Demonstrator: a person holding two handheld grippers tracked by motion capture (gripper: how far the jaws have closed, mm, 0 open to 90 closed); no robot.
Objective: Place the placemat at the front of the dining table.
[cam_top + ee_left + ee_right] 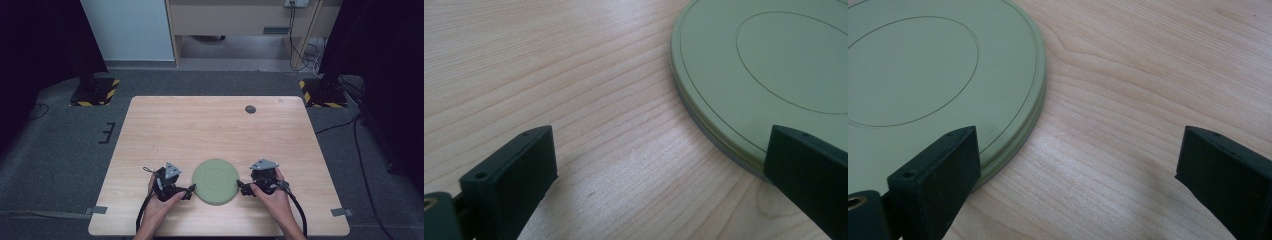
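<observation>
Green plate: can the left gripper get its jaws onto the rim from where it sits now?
Probably yes. The left gripper sits right at the green plate, jaws open, one already over the rim in the left gripper view. Only bare table lies between; the low rim may make the grip awkward.

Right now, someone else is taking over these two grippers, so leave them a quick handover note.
Left gripper: jaws open, low at the left edge of the green plate; nothing held.
Right gripper: jaws open, low at the plate's right edge; nothing held.
The plate lies flat, seemingly upside down, on the wooden table near the person's edge, between the two grippers.
Done: both grippers brought up to the plate's sides.
Left: no jaw has closed on the rim; gripping and probably lifting or turning the plate is still to do.
</observation>
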